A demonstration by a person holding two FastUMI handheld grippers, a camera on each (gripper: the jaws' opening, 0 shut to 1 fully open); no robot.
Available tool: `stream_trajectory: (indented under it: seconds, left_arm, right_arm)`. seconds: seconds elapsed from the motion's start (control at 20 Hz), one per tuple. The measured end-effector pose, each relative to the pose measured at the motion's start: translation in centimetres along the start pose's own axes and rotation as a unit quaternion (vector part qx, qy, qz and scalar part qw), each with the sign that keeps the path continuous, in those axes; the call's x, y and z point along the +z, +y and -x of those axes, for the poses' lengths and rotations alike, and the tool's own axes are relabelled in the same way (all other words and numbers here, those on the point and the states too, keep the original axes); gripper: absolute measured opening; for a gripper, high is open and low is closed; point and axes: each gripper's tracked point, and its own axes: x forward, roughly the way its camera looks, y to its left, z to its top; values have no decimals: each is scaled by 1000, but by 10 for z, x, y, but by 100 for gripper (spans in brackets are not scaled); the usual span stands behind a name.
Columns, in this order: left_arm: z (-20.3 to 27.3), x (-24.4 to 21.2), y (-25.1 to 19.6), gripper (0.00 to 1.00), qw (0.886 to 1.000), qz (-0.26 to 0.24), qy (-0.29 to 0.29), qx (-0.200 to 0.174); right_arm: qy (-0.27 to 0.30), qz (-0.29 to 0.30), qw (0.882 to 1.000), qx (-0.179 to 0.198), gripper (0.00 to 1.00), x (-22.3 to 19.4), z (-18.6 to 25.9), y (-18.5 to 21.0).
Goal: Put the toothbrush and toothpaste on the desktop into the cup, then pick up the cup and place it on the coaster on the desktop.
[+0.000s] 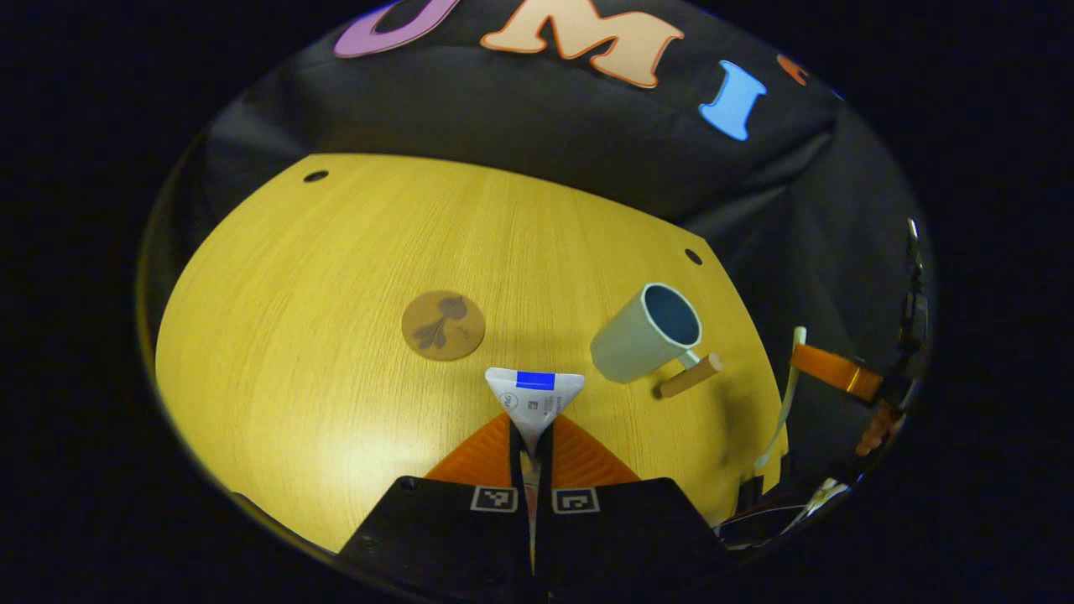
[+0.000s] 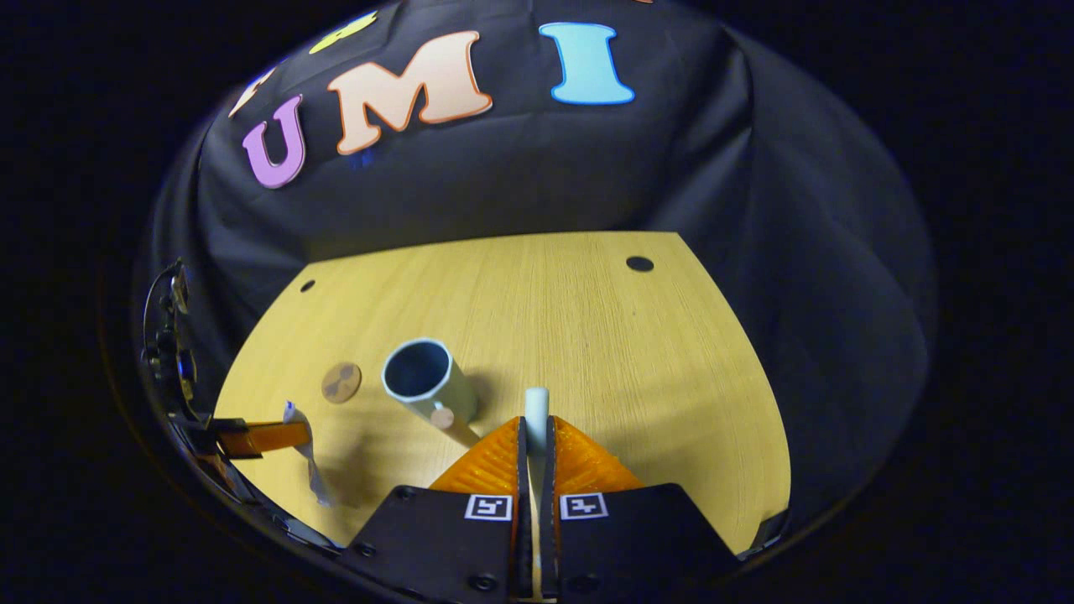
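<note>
The toothpaste (image 1: 534, 404) was clamped between the fingers of the left hand-held gripper (image 1: 532, 445), its flat crimped end fanning out ahead of the tips and held above the worktop (image 1: 294, 335). In the right gripper view the same tube (image 2: 307, 453) hung from that gripper at the left edge. The toothbrush (image 2: 536, 417) was pinched in the right hand-held gripper (image 2: 535, 449), its pale end poking out past the closed fingers; in the left gripper view it appeared as a slim white stem (image 1: 787, 394) at the right. The cup (image 1: 646, 334) stood on the worktop between the two, open mouth up, wooden handle (image 1: 690, 376) sticking out to the side. The round coaster (image 1: 443, 325) lay flat, just beyond the toothpaste and apart from the cup.
</note>
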Motion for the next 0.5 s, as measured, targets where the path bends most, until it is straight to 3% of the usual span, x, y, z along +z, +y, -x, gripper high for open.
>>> stream_trajectory:
  seconds: [0.3, 0.5]
  left_arm:
    - [13, 64, -41, 0, 991, -1, -130, -43]
    - [27, 78, -48, 1, 983, 1, -180, -40]
  right_arm:
    - [-106, -16, 992, 59, 6, 78, -22, 33]
    - [-156, -37, 977, 139, 6, 109, -32, 74]
